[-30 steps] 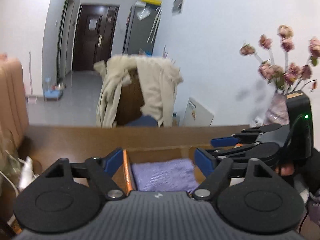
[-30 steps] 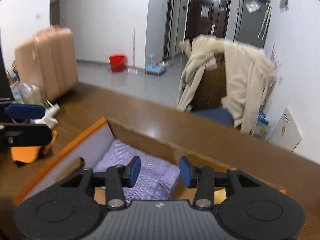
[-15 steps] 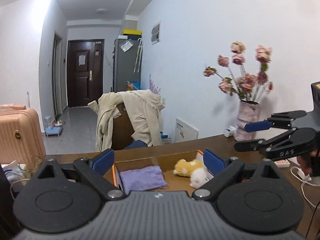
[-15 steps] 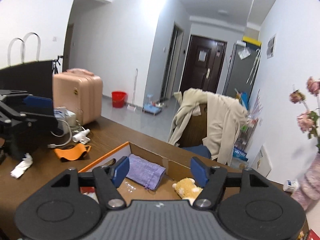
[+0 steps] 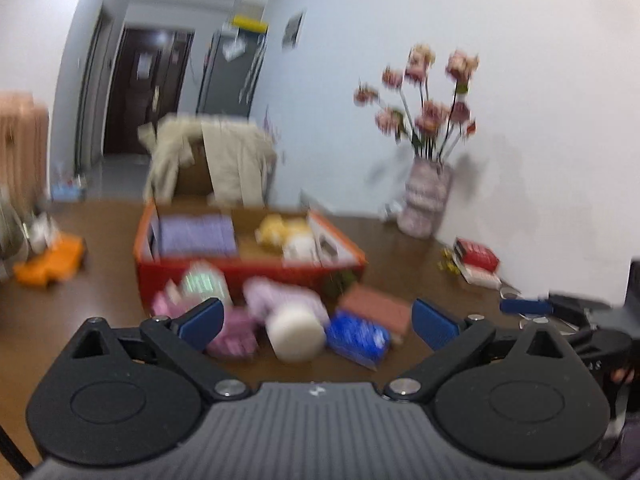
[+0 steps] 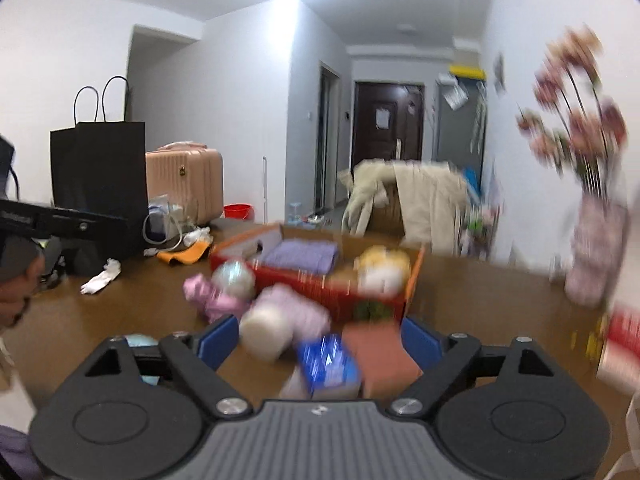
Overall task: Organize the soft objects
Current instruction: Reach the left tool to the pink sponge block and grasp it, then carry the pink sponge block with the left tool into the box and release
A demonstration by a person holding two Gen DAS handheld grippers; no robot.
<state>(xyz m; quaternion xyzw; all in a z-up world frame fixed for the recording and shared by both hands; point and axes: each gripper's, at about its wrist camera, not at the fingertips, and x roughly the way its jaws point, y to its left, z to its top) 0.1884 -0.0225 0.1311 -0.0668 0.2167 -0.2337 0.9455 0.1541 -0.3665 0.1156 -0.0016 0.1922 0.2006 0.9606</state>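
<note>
Several soft items on brown table (image 5: 400, 248), white-walled room.

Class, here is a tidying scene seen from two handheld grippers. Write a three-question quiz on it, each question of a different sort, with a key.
1. True or false: the purple cloth lies inside the red box.
2. Which stands nearest the wall? A flower vase; B blue packet; C white roll.
3. Fill in: the yellow plush toy sits in the ____.

Key: 1 true; 2 A; 3 box.
</note>
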